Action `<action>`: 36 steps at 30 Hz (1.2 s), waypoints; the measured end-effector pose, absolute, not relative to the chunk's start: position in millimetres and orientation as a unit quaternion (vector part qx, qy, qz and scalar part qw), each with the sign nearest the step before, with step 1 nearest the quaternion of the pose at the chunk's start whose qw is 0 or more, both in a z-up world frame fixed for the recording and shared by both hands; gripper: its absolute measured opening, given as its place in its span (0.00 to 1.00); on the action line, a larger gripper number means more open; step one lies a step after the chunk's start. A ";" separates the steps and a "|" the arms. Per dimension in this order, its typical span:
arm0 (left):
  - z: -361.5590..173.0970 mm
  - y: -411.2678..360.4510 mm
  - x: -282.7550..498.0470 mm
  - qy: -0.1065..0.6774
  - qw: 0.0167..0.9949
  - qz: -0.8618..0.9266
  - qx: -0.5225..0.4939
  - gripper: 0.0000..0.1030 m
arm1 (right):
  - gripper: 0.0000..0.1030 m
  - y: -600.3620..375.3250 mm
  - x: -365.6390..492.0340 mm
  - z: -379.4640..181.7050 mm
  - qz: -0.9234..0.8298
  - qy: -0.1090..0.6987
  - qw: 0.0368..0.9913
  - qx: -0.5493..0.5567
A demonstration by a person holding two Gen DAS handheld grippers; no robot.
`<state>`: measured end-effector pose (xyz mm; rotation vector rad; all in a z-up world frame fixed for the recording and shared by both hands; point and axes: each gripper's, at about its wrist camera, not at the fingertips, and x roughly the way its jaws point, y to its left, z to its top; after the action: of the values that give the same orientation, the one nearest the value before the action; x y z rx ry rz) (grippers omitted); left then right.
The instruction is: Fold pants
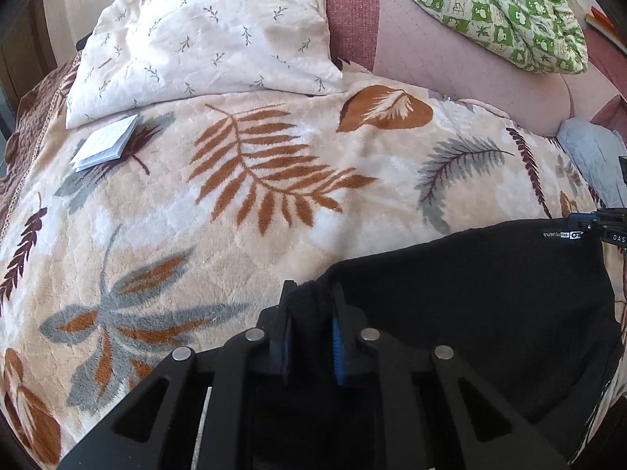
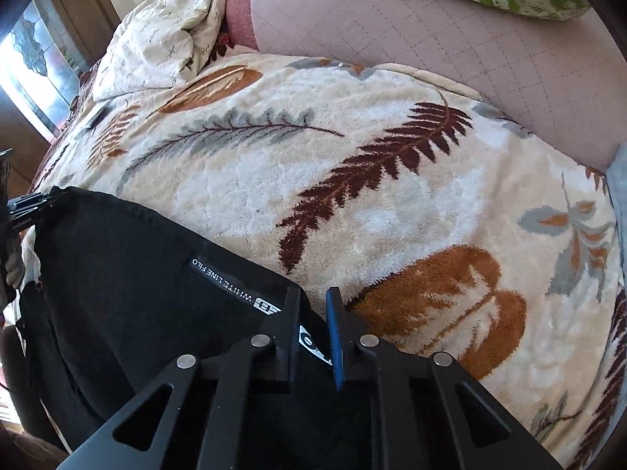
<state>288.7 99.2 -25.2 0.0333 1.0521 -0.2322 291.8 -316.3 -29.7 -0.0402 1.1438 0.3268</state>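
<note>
Black pants [image 1: 470, 293] lie on a fluffy leaf-patterned blanket [image 1: 243, 203], their top edge stretched between both grippers. My left gripper [image 1: 311, 293] is shut on the left corner of that edge, with dark cloth bunched between its pads. In the right wrist view the pants [image 2: 137, 274] show a white printed label [image 2: 231, 286] near the waistband. My right gripper [image 2: 313, 301] is shut on the right corner by that label. The other gripper appears at the edge of each view, the right one [image 1: 595, 223] and the left one [image 2: 27, 203].
A cream pillow [image 1: 203, 43] with small sprigs lies at the blanket's far left, with a small booklet [image 1: 106, 143] beside it. A pink quilted backrest [image 2: 431, 39] runs along the far side, topped by a green patterned cloth [image 1: 501, 11]. A grey cloth [image 1: 595, 156] sits at the right.
</note>
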 end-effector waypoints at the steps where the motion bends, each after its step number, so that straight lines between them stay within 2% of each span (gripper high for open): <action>1: -21.0 98.6 286.4 0.496 0.861 -0.109 0.018 0.14 | 0.09 -314.8 289.3 -27.9 0.153 0.537 0.829 -0.020; 12: 45.5 87.3 239.3 0.428 0.896 -0.112 0.037 0.14 | 0.02 -301.6 241.4 23.8 0.119 0.492 0.862 -0.030; 17: 67.1 80.0 199.6 0.401 0.906 -0.127 0.053 0.14 | 0.01 -297.1 197.6 48.6 0.117 0.469 0.875 -0.018; 23: 75.9 79.9 165.5 0.389 0.910 -0.134 0.047 0.14 | 0.04 -290.5 174.4 46.1 0.096 0.475 0.874 -0.023; 25: 79.7 80.5 159.0 0.383 0.913 -0.135 0.040 0.14 | 0.18 -292.8 178.9 47.0 0.081 0.475 0.876 -0.020; 26: 81.7 79.9 156.3 0.380 0.914 -0.136 0.040 0.14 | 0.57 -292.8 182.9 47.1 0.073 0.474 0.877 -0.026; 27: 83.6 79.1 153.2 0.375 0.916 -0.138 0.042 0.14 | 0.80 -292.4 187.6 46.7 0.068 0.474 0.877 -0.034; 28: 84.9 77.9 150.6 0.371 0.917 -0.138 0.046 0.14 | 0.96 -290.9 190.8 47.1 0.065 0.469 0.880 -0.044; 30: 85.5 76.1 148.4 0.365 0.919 -0.139 0.053 0.14 | 0.94 -285.0 198.3 48.0 0.061 0.450 0.887 -0.084; 36: 74.6 86.3 158.7 0.366 0.920 -0.131 0.039 0.14 | 0.82 -272.7 247.5 16.7 0.103 0.494 0.852 -0.142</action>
<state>158.7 86.3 74.6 0.0803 0.7529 -0.2683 247.5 -272.7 16.7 -0.2995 1.0390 0.2160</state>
